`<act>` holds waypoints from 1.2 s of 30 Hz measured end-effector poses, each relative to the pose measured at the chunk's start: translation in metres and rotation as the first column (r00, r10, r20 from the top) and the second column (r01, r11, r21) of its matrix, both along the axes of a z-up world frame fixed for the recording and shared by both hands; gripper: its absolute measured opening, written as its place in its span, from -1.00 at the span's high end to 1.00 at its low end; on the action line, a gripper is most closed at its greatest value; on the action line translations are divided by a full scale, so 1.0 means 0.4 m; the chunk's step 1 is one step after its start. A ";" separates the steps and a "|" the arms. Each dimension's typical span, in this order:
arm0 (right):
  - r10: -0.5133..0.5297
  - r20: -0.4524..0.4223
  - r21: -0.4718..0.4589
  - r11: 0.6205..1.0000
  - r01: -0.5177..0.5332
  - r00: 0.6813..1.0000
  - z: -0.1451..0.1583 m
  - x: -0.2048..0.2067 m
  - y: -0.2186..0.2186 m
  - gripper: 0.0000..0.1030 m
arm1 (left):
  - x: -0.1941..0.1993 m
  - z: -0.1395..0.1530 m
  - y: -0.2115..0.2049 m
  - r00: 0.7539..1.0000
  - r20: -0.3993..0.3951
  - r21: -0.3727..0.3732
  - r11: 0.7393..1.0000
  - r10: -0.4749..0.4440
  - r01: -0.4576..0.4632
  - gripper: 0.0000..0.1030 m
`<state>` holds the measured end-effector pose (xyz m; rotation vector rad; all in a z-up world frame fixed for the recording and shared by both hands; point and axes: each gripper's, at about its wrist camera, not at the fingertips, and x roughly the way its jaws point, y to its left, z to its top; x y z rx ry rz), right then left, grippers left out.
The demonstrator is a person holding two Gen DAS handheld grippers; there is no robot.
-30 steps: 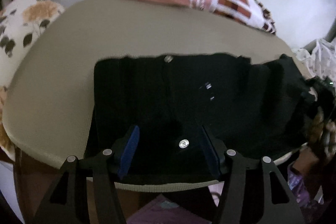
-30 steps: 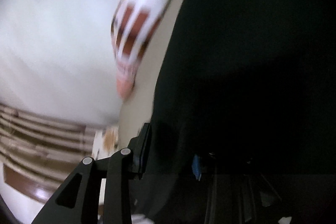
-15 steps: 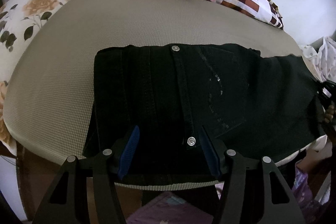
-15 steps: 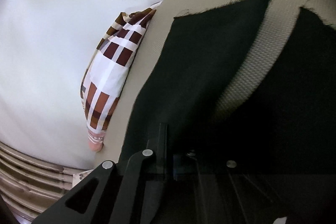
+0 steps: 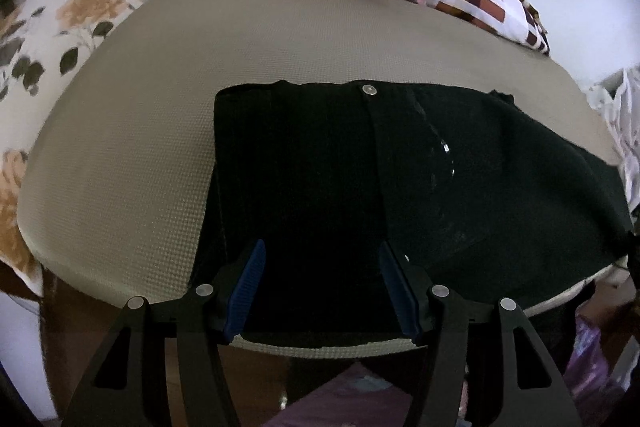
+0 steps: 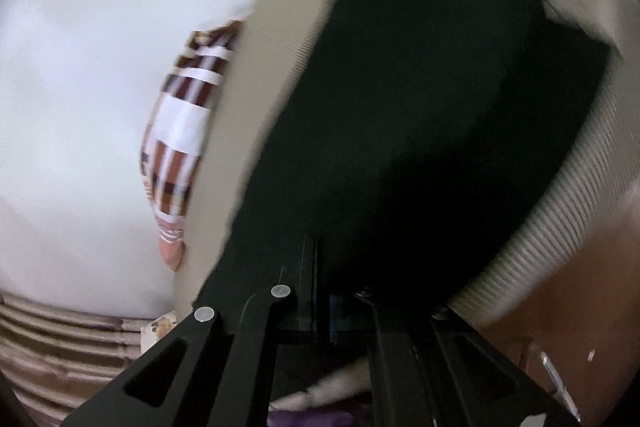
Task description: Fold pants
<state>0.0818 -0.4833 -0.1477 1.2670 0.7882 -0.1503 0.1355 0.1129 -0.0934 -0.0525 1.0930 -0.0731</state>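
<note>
Right tool (image 6: 320, 291) clamped on pants (image 5: 360, 187), running 3 to 9 across tabletop (image 5: 120, 147); left tool (image 5: 322, 287) half-open, empty, at waistband.

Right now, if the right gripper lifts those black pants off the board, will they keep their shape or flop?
Probably flop: the black pants lie flat and follow the padded board, edges draping. They look like thick, denim-like cloth with a metal button, so likely fairly heavy. The textured cover may resist sliding. The right gripper looks shut at the cloth's edge.
</note>
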 end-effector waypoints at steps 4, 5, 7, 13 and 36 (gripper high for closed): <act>-0.012 0.080 0.059 0.998 0.007 0.997 -0.024 -0.012 -0.016 0.91 | 0.003 -0.005 -0.004 1.000 0.001 0.037 0.999 -0.021 0.021 -0.17; -0.011 0.098 0.070 0.998 0.004 0.995 -0.024 -0.013 -0.022 0.90 | 0.002 -0.006 -0.003 1.000 0.002 0.037 0.999 -0.022 0.022 -0.17; -0.048 0.112 0.072 0.997 0.040 0.993 -0.028 -0.027 -0.048 0.81 | 0.001 -0.006 -0.002 1.000 0.006 0.035 0.999 -0.020 0.020 -0.17; -0.105 0.118 0.067 0.993 0.098 0.987 -0.062 -0.071 -0.105 0.87 | -0.010 0.013 0.013 0.999 0.040 -0.021 1.000 -0.009 0.010 -0.17; -0.126 0.115 0.043 0.992 0.122 0.985 -0.083 -0.091 -0.104 0.97 | -0.099 -0.031 0.206 0.979 -0.176 -0.400 0.902 0.100 -0.163 -0.17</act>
